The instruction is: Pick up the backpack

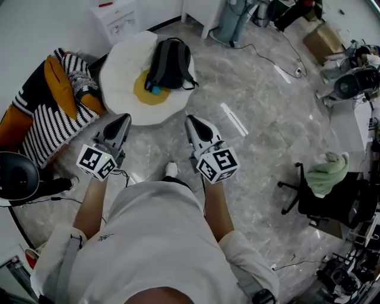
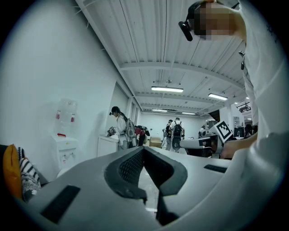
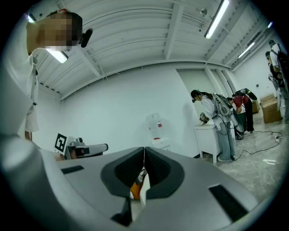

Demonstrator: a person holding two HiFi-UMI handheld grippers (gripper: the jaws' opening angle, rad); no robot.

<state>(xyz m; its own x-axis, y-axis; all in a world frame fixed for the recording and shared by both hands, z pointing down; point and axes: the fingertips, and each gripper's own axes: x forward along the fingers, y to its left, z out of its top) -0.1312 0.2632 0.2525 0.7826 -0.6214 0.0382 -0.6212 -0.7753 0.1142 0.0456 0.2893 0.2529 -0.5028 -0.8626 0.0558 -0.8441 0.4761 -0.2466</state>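
A black backpack (image 1: 170, 64) lies on a white fried-egg-shaped cushion (image 1: 122, 83) on the floor, ahead of me near the far wall. My left gripper (image 1: 124, 119) is held level, short of the cushion's near edge, its jaws shut and empty. My right gripper (image 1: 190, 121) is level beside it, also shut with nothing in it. In the left gripper view the left gripper (image 2: 144, 148) shows closed tips, and the right gripper (image 2: 183, 143) appears beside it. The right gripper view shows the right gripper (image 3: 144, 149) closed; the backpack is hidden in both gripper views.
A striped black-and-white cushion with orange pillows (image 1: 56, 107) lies left of the egg cushion. A white water dispenser (image 1: 116, 16) stands at the wall. Cables (image 1: 267, 56) run across the marble floor. An office chair with a green cloth (image 1: 325, 178) stands at right. Several people (image 2: 122, 128) work by a far table.
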